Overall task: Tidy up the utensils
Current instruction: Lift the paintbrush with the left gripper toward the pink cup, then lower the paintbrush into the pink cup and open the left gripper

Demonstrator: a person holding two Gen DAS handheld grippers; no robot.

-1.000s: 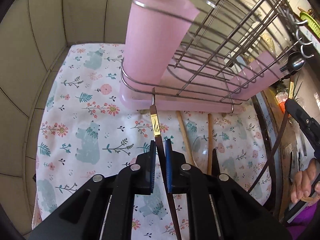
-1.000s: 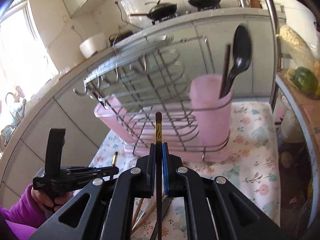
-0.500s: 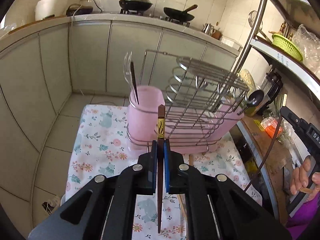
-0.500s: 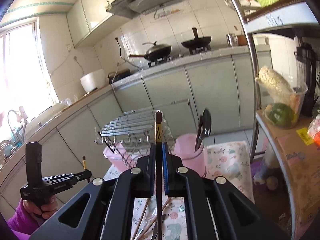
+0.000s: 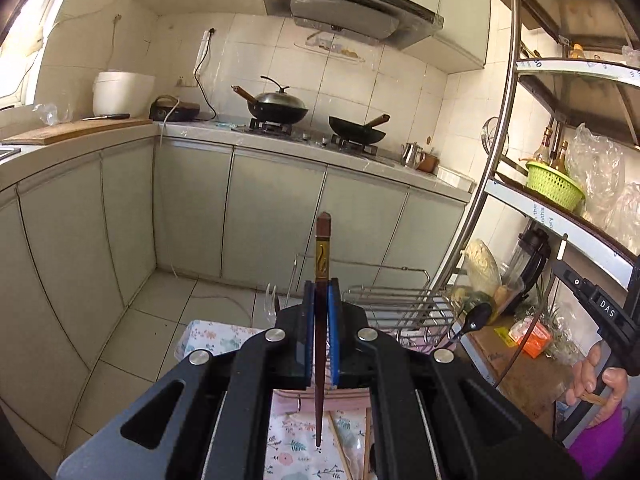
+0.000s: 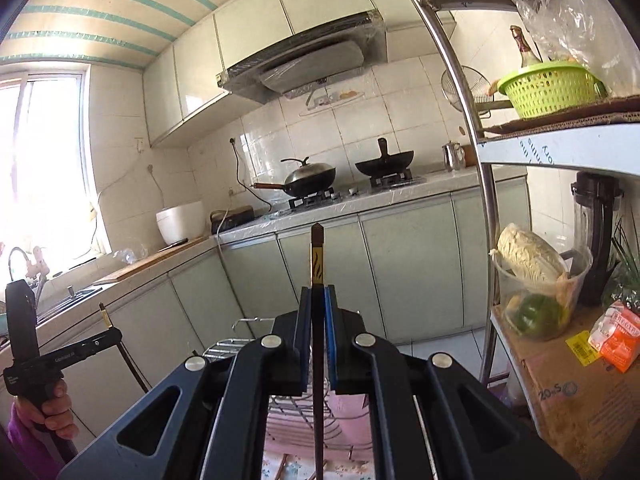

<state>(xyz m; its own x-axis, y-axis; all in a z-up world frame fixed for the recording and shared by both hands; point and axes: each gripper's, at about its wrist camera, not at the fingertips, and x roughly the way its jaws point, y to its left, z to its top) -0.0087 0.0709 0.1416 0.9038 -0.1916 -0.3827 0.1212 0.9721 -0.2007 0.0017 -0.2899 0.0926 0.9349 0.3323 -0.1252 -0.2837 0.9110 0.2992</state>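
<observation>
Chopsticks, dark brown with a gold band near the blunt end – one in each tool, both lifted above the table

Left gripper (image 5: pixel 320 300): blue pads together on its chopstick (image 5: pixel 322 248), clamped partway along the shaft; blunt end sticks up and forward past the fingertips, thin end hangs back down between the black arms

Right gripper (image 6: pixel 318 304): same hold, pads pinched tight on the second chopstick (image 6: pixel 316 256), gold band just clear of the tips, shaft running down under the camera

Just below the left tool: floral tablecloth (image 5: pixel 208 336), with pale wooden chopsticks (image 5: pixel 340 444) lying loose on it

Wire dish rack (image 5: pixel 396 304) beyond the pads, pink tray under it; a black spoon (image 5: pixel 474 318) pokes out at its right end

From the left camera, the person's right hand (image 5: pixel 600 380) shows at the far right edge, purple sleeve, wrapped round the other tool's handle; from the right camera, the left hand (image 6: pixel 52 408) shows at the lower left in the same way

Right side: metal shelf unit (image 5: pixel 560 216) with a green basket (image 5: pixel 554 190)

Far back: grey-green cabinets, counter, two woks (image 5: pixel 280 108) on the hob, range hood above
</observation>
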